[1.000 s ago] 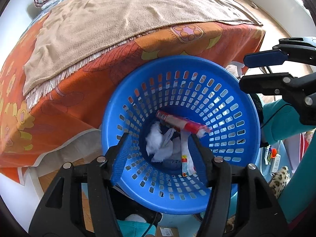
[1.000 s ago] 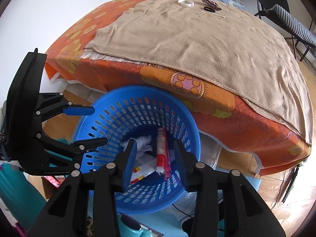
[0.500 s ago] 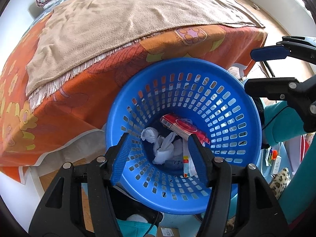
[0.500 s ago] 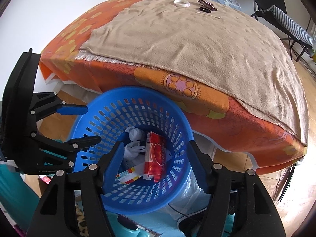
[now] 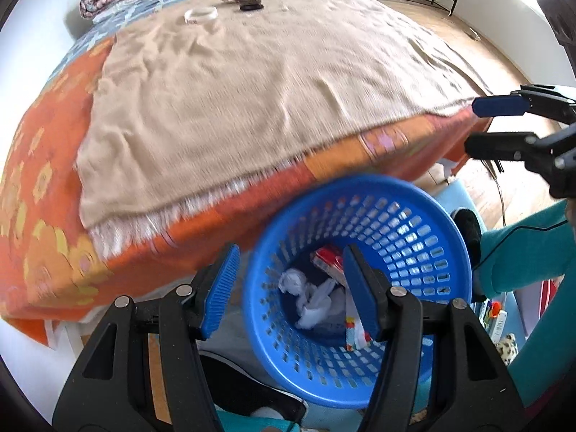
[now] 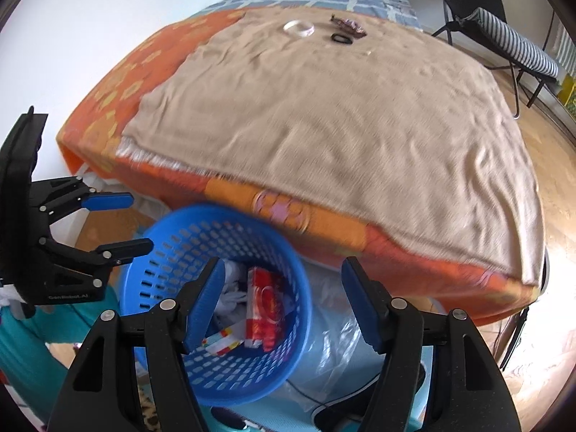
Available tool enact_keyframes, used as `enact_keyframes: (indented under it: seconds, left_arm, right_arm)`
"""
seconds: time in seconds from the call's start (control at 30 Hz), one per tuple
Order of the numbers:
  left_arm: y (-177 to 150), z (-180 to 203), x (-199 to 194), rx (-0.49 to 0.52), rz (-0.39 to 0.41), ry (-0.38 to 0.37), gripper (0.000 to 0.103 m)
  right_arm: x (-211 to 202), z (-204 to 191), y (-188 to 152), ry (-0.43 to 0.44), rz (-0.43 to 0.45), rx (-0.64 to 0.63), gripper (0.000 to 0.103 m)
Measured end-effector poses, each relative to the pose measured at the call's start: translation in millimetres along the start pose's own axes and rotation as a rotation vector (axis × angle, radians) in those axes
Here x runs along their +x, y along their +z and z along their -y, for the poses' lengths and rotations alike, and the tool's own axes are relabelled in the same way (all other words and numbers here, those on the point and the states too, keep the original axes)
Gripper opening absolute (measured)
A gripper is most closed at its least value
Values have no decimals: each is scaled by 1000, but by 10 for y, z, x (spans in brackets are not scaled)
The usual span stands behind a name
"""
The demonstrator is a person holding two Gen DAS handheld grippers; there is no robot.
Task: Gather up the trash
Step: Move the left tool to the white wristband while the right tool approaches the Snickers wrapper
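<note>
Both the left gripper (image 5: 288,288) and the right gripper (image 6: 282,302) hang wide apart and empty above the blue basket (image 5: 414,212), which stands just beside the bed (image 6: 324,136). A red packet (image 6: 266,302) and crumpled white tissue (image 5: 306,298) lie inside it; far across the beige blanket (image 5: 252,100) sit a tape ring (image 6: 298,28) and a small dark wrapper (image 6: 347,25)

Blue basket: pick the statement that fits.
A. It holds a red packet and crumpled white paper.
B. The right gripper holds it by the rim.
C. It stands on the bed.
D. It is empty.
A: inside the basket lie a red packet and crumpled white paper; it sits below the bed edge, and both the left gripper and the right gripper have their jaws open, holding nothing.
</note>
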State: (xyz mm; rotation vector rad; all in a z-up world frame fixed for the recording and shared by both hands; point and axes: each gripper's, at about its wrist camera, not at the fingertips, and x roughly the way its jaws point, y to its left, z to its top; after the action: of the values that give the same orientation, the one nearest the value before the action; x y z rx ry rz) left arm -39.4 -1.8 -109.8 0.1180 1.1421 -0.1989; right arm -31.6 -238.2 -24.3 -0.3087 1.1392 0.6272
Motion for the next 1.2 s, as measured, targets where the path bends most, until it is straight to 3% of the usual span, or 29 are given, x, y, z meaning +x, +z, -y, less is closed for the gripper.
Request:
enact_keyframes:
  seconds: [0.33, 0.63, 0.9, 1.2]
  left_arm:
    - [611, -417, 9, -83, 28, -22, 61]
    - [1313, -922, 97, -161, 94, 2, 61]
    - [1872, -1219, 229, -182, 130, 18, 61]
    - [2436, -1519, 558, -217, 146, 17, 61]
  right_arm:
    - [-20, 472, 606, -31, 70, 88, 71]
    - [75, 764, 1216, -75, 139, 68, 71]
    - [339, 1003, 1716, -42, 110, 128, 71]
    - [682, 1252, 2313, -10, 138, 184, 71]
